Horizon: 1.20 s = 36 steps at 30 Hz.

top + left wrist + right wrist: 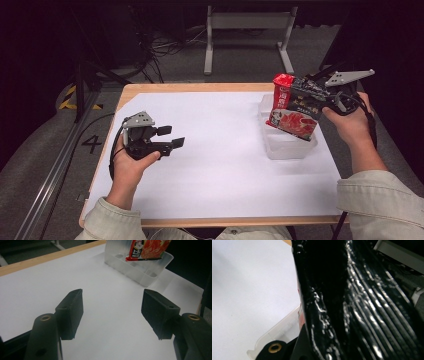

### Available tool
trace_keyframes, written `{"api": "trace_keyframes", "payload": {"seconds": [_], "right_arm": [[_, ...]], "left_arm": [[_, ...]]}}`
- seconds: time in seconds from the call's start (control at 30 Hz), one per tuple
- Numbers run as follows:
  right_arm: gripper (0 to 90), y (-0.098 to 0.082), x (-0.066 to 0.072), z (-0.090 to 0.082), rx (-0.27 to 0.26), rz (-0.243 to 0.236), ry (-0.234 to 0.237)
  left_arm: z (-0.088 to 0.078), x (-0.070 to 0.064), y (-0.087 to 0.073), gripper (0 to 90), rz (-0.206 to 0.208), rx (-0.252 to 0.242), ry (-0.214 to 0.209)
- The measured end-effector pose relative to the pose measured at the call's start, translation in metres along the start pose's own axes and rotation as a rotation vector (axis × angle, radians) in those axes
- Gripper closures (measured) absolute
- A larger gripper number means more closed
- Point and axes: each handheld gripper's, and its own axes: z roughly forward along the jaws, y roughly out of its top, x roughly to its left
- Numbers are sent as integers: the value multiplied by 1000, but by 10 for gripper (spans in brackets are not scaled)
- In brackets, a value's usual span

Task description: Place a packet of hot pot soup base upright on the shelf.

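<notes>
Over the clear bin (287,147), closed jaws hold the noodle packet (294,107).

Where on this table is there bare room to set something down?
The white sheet is bare between the left gripper and the clear plastic bin, and along the near edge. The far right is crowded: the right gripper holds the red-and-black packet over the bin.
</notes>
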Motion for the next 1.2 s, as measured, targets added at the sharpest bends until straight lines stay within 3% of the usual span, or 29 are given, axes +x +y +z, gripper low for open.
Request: {"api": "trace_keyframes", "payload": {"seconds": [0.6, 1.2], "right_arm": [[836, -25, -3, 22, -2, 43, 14], [818, -45, 0, 34, -5, 74, 29]], "left_arm": [[0, 0, 0, 353, -4, 3, -1], [1, 0, -1, 352, -8, 7, 0]]}}
